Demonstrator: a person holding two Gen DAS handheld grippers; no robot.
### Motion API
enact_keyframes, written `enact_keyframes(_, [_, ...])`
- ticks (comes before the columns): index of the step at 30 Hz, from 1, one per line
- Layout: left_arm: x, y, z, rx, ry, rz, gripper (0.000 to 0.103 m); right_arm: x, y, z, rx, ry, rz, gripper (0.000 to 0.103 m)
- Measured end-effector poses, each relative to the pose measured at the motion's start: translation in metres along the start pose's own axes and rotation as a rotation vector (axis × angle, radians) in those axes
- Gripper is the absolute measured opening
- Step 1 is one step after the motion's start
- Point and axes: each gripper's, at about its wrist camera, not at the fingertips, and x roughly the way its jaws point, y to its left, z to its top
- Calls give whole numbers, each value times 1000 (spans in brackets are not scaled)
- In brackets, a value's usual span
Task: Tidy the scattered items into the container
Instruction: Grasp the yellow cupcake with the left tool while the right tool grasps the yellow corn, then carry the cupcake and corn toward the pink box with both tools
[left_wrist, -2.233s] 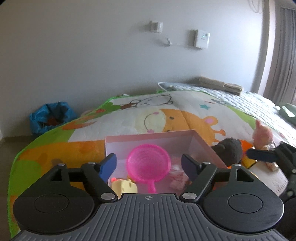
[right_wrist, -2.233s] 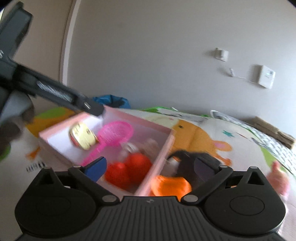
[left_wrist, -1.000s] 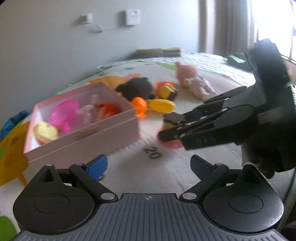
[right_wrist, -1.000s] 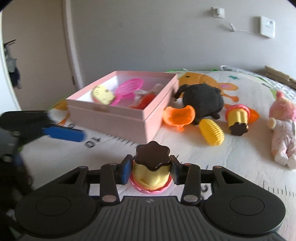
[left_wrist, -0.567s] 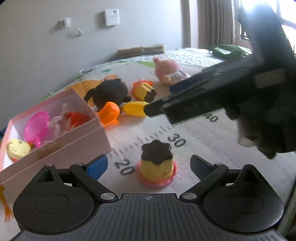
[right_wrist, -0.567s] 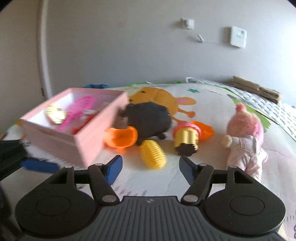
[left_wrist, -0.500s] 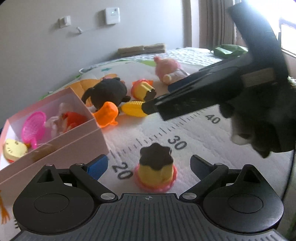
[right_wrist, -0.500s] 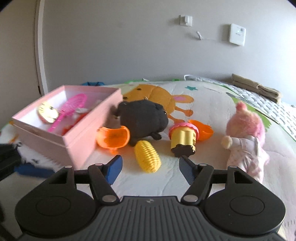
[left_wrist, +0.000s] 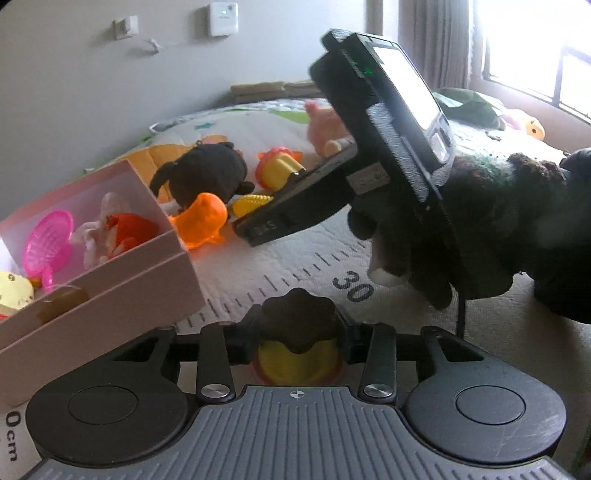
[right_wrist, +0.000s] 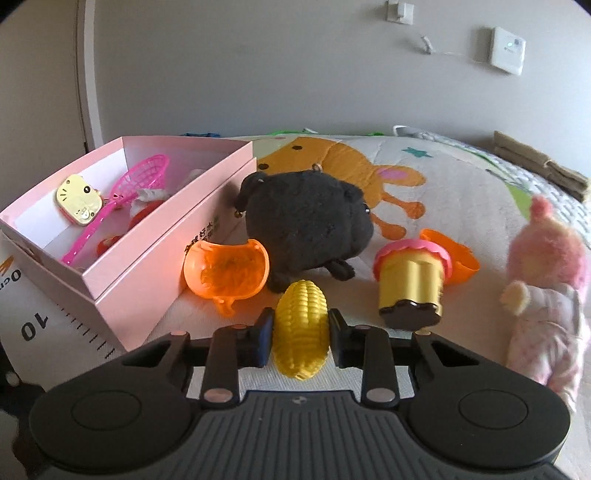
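Play mat (right_wrist: 454, 184) under everything, ruler marks along near edge. Pink box (right_wrist: 177, 225) at left, already holding pink net, yellow cat toy, red bits. Black plush (right_wrist: 306, 221) just beside box (orange cup (right_wrist: 227, 271) touching its front). Right gripper (right_wrist: 300, 334) clenched on yellow corn (right_wrist: 301, 328), corn lying on mat. Left gripper (left_wrist: 297, 334) clamped on pudding toy (left_wrist: 297, 347), standing upright near box corner.
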Motion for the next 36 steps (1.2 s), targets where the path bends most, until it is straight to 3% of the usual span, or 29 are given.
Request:
enact_keyframes(6, [-25,12,-10,-45,-8,14,44,-38,8,-9,20,-18,6,29])
enact_keyframes(15, [-74,38,-41,-137,14,99,44,-90,61,-35,18,-24,93,29])
enact_keyframes(24, [-107,56,-67,-211,16,166,44,-103,110,-49,20,12,182,30])
enact_keyframes(36, [-123,65,-81,-251,2,190,44,-115,145,-59,-18,45,236,30])
